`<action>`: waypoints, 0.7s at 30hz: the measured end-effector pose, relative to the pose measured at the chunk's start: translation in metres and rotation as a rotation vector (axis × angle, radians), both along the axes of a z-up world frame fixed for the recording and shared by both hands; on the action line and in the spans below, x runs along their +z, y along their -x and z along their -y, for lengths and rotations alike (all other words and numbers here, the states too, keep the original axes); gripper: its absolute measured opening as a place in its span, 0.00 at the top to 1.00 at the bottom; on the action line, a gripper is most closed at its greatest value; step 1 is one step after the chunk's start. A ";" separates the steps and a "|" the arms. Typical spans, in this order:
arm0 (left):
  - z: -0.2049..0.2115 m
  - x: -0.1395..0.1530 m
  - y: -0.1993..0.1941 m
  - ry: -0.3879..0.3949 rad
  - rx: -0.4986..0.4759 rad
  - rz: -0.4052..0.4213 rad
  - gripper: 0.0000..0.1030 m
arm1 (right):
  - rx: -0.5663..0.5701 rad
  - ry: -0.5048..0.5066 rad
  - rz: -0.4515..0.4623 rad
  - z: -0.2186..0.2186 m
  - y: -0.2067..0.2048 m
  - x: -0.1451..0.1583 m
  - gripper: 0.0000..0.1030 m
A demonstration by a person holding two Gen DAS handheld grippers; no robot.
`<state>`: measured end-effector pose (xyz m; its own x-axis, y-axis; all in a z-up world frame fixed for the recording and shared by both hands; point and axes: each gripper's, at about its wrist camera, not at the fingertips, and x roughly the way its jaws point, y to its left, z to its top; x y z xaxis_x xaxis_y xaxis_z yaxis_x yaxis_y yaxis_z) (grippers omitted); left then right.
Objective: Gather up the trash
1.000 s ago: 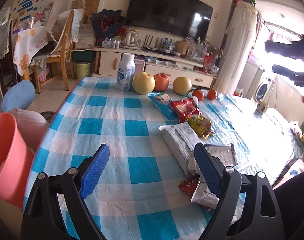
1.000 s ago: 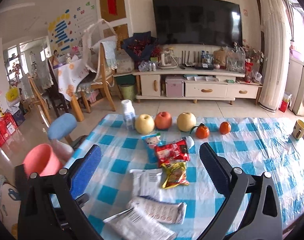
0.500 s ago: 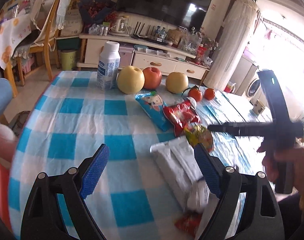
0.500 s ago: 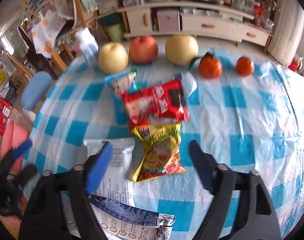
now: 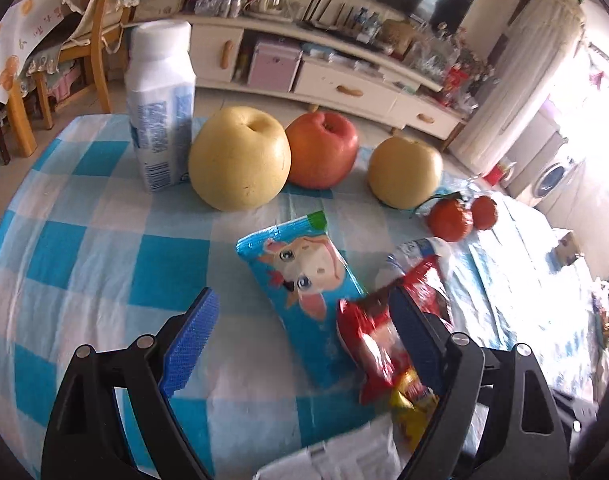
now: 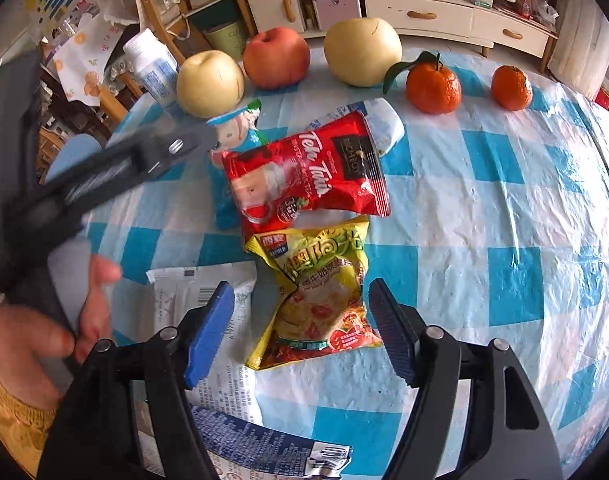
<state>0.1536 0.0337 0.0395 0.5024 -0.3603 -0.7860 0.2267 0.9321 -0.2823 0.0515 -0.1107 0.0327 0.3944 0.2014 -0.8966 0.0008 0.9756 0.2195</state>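
Right gripper (image 6: 300, 328) spread wide, straddling yellow packet (image 6: 320, 300) on checked tablecloth (image 6: 484, 208). Red packet (image 6: 304, 176) beyond reads "Teh Tarik", "RICHBOY". Left gripper (image 5: 304, 340) spread over blue cow-print packet (image 5: 304, 280).

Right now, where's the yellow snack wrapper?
In the right wrist view the yellow snack wrapper lies on the checked tablecloth between the right gripper fingers, just below the red wrapper.
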 end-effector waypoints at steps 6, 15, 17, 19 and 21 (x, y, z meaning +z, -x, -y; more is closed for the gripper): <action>0.020 -0.014 -0.030 -0.074 0.022 -0.035 0.17 | 0.004 -0.013 -0.012 0.003 0.000 -0.004 0.31; 0.029 -0.029 -0.049 -0.122 0.044 -0.053 0.32 | 0.029 0.013 -0.021 0.000 0.001 -0.012 0.44; 0.030 -0.029 -0.047 -0.134 0.038 -0.045 0.38 | 0.026 0.015 -0.023 0.000 0.001 -0.013 0.44; 0.031 -0.028 -0.044 -0.119 0.030 -0.042 0.46 | 0.027 0.022 -0.031 -0.001 0.000 -0.016 0.44; 0.032 -0.025 -0.040 -0.114 0.021 -0.037 0.56 | 0.032 0.032 -0.045 -0.003 0.000 -0.021 0.46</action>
<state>0.1934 0.0021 0.0144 0.4793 -0.2573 -0.8391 0.1979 0.9631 -0.1823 0.0518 -0.1080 0.0113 0.3469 0.1841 -0.9196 -0.0216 0.9818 0.1884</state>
